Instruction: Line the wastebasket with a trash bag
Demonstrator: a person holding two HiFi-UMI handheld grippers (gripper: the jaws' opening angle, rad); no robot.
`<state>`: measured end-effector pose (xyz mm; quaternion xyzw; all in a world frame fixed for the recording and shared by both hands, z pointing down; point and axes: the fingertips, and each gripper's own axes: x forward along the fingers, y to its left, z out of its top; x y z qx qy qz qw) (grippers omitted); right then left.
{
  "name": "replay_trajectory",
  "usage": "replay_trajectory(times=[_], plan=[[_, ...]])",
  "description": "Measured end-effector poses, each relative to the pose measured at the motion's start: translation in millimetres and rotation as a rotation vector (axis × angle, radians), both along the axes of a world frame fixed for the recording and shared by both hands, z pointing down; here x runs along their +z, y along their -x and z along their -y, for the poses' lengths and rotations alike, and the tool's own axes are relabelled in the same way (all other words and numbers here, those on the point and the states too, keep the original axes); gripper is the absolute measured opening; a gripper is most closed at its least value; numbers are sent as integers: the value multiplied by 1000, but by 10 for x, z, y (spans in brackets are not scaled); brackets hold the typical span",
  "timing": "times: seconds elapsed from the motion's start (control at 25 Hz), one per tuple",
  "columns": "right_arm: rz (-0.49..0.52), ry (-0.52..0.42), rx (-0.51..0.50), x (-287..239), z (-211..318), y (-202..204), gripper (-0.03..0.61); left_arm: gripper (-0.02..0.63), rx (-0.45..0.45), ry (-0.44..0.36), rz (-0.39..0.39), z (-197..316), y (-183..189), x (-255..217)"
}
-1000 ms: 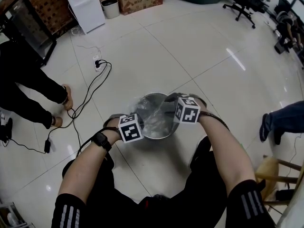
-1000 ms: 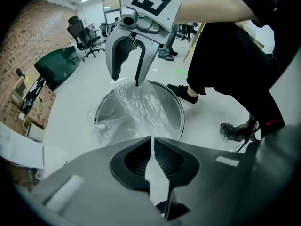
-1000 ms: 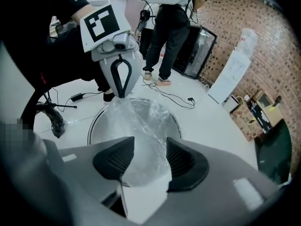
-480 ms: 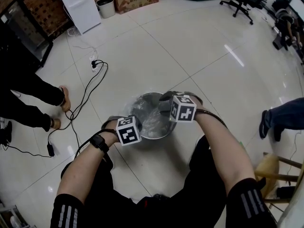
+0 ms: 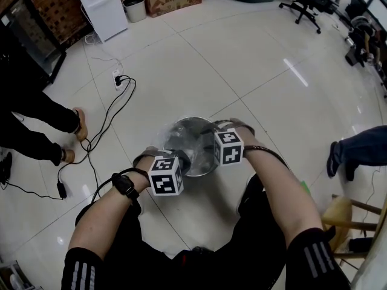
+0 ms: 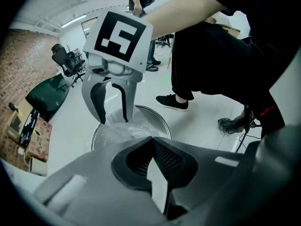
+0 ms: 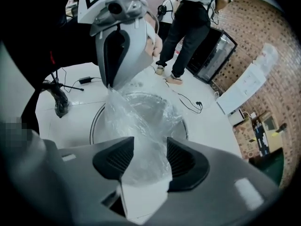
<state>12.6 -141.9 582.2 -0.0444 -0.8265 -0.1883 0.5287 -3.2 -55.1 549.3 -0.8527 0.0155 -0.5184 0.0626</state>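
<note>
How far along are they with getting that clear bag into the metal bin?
Partly done: the trash bag already sits crumpled inside the wastebasket. In hand: the left gripper pinches a stretch of film, held up above the rim; the right gripper has its fingers apart around the film. Left: spreading the mouth and folding it over the rim, where bare metal shows.
</note>
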Motion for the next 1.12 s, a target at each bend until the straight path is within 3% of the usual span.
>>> replay_trajectory(times=[0.16,0.28,0.44,0.6,0.76,1.0,1.12], plan=[[-33,-42,-65,86,-106,18,220,0,25,-15,-22,-24,-79,-27],[-44,-58,-63,93,-116,-22,6,0,24,-19,-29,-13,-78,-42],[-30,-28,-7,-18,-90,-201,6,3,-4,-17,-23,28,-39,-26],[-15,23,31,-190,-164,-404,6,100,-19,-1,-2,45,50,-37],[-30,88,20,-276,-392,-571,6,132,-27,5,12,47,206,-138],[-83,219,7,-166,-760,-844,6,152,-58,-31,126,101,614,-35],[-110,278,5,-59,-911,-941,6,153,-31,-13,173,19,662,113]])
